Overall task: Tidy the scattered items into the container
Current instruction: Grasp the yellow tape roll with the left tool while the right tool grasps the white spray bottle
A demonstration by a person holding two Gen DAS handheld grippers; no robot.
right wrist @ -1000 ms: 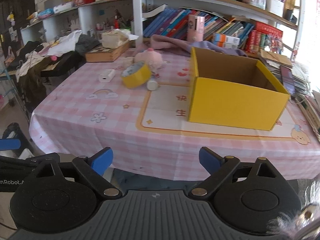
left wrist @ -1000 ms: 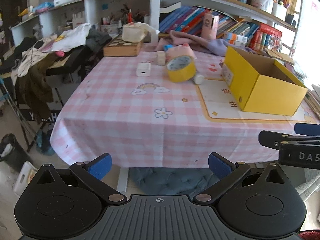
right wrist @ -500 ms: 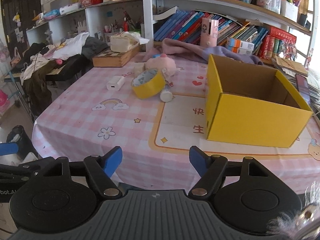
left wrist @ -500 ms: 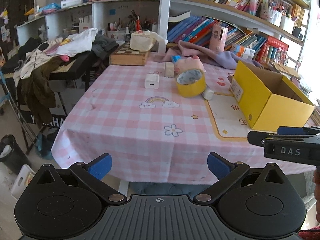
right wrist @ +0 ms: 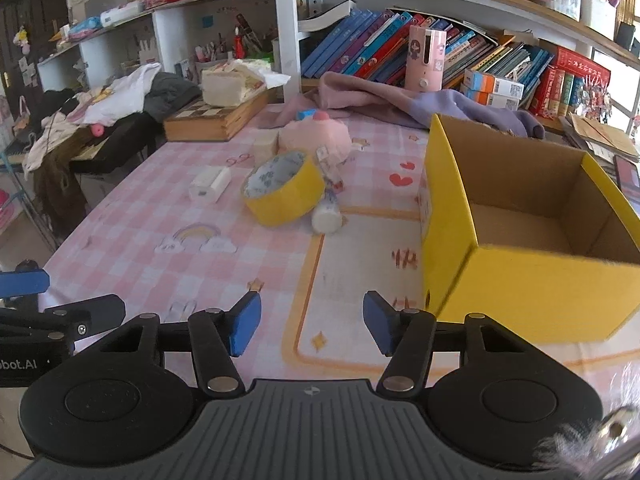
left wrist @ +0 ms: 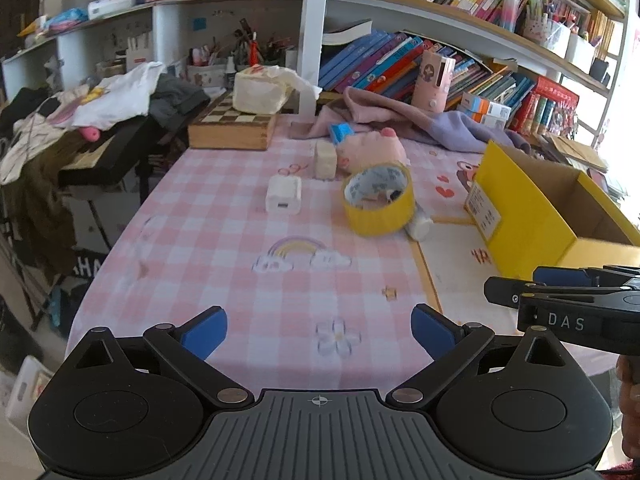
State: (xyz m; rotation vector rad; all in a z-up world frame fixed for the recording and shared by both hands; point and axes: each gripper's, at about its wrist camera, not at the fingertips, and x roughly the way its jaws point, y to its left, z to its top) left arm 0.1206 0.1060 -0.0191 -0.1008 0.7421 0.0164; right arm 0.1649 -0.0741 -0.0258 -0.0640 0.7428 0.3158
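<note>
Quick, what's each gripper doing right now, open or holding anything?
Left gripper: open, holding nothing.
Right gripper: open, holding nothing.

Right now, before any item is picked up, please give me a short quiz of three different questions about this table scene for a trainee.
1. True or false: the yellow box already holds one of the scattered items.
2. Multiple choice: which item touches the yellow tape roll on its box-facing side? A) white charger B) small white bottle C) chessboard box
3. Fill in: both the left gripper and the right gripper are ____ and hold nothing.

Key: 1. False; the part of its inside that shows is bare. 2. B. 3. open.
</note>
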